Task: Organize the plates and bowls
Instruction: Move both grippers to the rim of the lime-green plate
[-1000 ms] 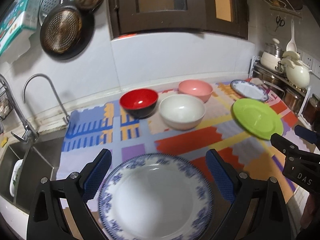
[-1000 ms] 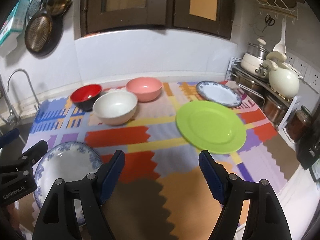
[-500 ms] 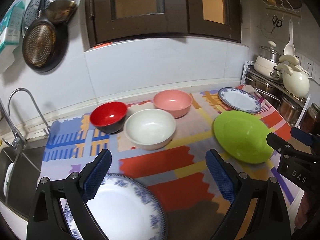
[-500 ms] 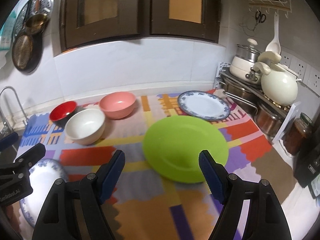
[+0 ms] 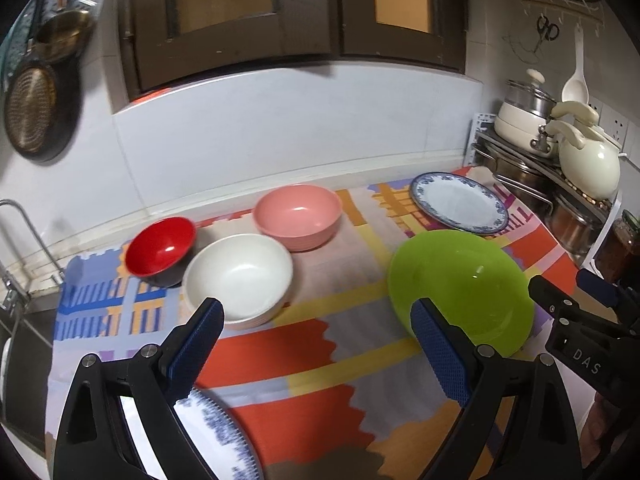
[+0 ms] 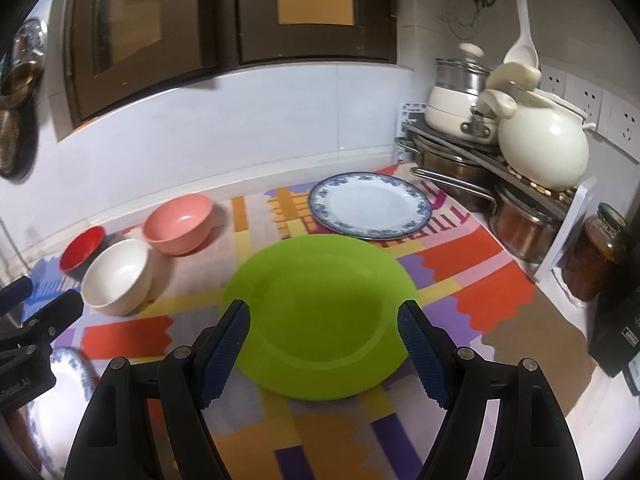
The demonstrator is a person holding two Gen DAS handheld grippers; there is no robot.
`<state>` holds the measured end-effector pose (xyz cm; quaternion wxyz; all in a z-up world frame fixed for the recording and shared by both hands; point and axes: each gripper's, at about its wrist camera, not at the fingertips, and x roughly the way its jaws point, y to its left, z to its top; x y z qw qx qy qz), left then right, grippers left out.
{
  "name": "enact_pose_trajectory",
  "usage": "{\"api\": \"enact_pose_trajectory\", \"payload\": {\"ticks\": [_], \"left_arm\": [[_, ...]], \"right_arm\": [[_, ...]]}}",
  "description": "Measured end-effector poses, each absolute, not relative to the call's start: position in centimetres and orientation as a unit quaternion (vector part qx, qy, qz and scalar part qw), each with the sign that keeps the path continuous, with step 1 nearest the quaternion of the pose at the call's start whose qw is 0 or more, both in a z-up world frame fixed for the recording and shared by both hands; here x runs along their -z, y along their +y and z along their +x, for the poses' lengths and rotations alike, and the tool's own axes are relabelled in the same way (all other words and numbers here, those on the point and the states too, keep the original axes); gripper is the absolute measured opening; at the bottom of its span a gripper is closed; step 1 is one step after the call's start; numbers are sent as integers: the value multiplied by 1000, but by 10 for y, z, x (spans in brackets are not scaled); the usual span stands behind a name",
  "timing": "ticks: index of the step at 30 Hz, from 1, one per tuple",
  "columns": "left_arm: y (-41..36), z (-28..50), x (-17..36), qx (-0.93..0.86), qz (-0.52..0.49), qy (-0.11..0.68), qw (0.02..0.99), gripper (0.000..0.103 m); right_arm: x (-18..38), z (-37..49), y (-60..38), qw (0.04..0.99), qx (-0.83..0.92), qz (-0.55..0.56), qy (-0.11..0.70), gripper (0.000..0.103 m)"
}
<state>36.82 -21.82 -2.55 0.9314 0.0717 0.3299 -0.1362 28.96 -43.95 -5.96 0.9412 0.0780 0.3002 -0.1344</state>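
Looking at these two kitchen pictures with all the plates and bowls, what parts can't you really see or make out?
- Near blue-rimmed plate: left wrist view, mostly hidden behind the left claw and cut by the bottom edge.
- Red bowl: right wrist view, partly behind the white bowl.
- Jar: contents unclear, dark corner.
- Hanging pans: left wrist view, blurred.

A home kitchen is shown. A tap (image 5: 28, 236) over a sink is seen at the left, pans (image 5: 30, 116) are hung on the tiled wall, dark wooden cabinets (image 5: 280, 20) are mounted above the counter, and pots (image 6: 460, 96) and a kettle (image 6: 544, 140) are stacked on a metal rack (image 6: 480, 168) beside wall sockets (image 6: 580, 96).
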Motion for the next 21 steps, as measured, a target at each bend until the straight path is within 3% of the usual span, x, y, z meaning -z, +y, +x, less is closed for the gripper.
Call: {"api": "enact_pose_trajectory", "payload": {"ticks": [14, 21], "left_arm": [[-288, 411, 48, 168, 90, 375, 907, 96], [-312, 436, 75, 163, 94, 406, 894, 90]], "right_arm": [[82, 316, -497, 925, 157, 107, 330, 77], [104, 334, -517, 915, 168, 126, 343, 77]]}}
